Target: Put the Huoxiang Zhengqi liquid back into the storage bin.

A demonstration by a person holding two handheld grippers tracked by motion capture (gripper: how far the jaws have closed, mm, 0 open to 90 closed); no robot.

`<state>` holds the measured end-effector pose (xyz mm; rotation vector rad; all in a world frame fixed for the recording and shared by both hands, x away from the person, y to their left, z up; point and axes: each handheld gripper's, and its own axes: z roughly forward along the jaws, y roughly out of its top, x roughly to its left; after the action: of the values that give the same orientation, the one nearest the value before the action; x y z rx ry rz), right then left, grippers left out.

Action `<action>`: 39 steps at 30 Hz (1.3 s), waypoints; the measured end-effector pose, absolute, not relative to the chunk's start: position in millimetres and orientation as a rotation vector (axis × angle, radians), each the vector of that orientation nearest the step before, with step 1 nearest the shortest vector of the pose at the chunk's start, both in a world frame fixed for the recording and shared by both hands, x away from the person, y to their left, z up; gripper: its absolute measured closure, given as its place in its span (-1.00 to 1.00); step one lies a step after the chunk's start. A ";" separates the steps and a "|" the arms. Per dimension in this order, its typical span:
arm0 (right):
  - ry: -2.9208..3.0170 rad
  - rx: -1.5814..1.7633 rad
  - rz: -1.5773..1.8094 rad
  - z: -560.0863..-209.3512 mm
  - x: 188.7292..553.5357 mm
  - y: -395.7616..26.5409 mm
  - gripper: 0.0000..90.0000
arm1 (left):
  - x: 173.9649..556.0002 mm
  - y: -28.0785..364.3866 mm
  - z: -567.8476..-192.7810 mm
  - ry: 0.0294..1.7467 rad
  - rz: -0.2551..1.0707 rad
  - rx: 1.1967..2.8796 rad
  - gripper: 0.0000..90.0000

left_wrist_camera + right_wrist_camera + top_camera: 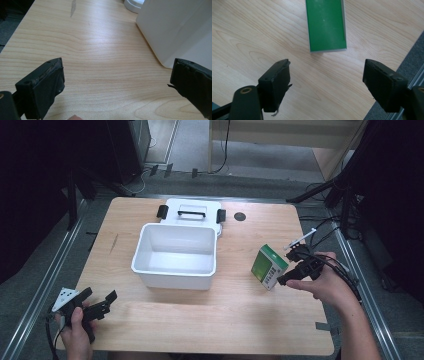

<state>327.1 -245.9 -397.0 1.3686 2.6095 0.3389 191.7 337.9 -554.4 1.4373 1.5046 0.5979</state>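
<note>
A green and white carton (269,266) stands on the wooden table (200,315) at the right. My right gripper (286,267) is open just to its right. In the right gripper view the carton's green face (327,25) lies just ahead of the open right gripper (327,63), with bare wood between the jaws. A white open bin (175,255) sits mid-table. My left gripper (99,295) rests open near the front left corner, holding nothing. In the left gripper view the left gripper (117,65) points along the table, with the bin's wall (180,27) at the right.
The bin's white lid (192,212), with a black handle and clips, lies flat behind the bin, and its edge (132,5) also peeks into the left gripper view. A dark round hole (240,216) marks the table's far side. Black stands and cables (345,205) crowd the right rear.
</note>
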 end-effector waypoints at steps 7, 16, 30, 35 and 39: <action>2.672 1.315 0.361 -396.8 339.9 -237.2 -0.24 | 192.5 337.7 -554.5 1.503 0.593 1.442 -1.00; 2.647 1.326 0.332 -391.9 351.8 -228.4 -0.27 | 193.1 337.3 -554.6 1.496 0.578 1.453 -1.00; 2.678 1.273 0.315 -392.2 366.7 -208.5 -0.26 | 193.4 337.2 -554.6 1.494 0.576 1.457 -1.00; 2.710 1.234 0.296 -396.4 370.8 -202.0 -0.19 | 192.9 336.9 -554.4 1.495 0.590 1.452 -1.00; 2.712 1.203 0.272 -397.6 373.8 -198.3 -0.13 | 192.5 336.6 -554.3 1.498 0.600 1.447 -1.00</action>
<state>373.8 -198.3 -397.6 1.2027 2.7123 0.2721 192.5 336.6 -554.3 1.4468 1.4978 0.5996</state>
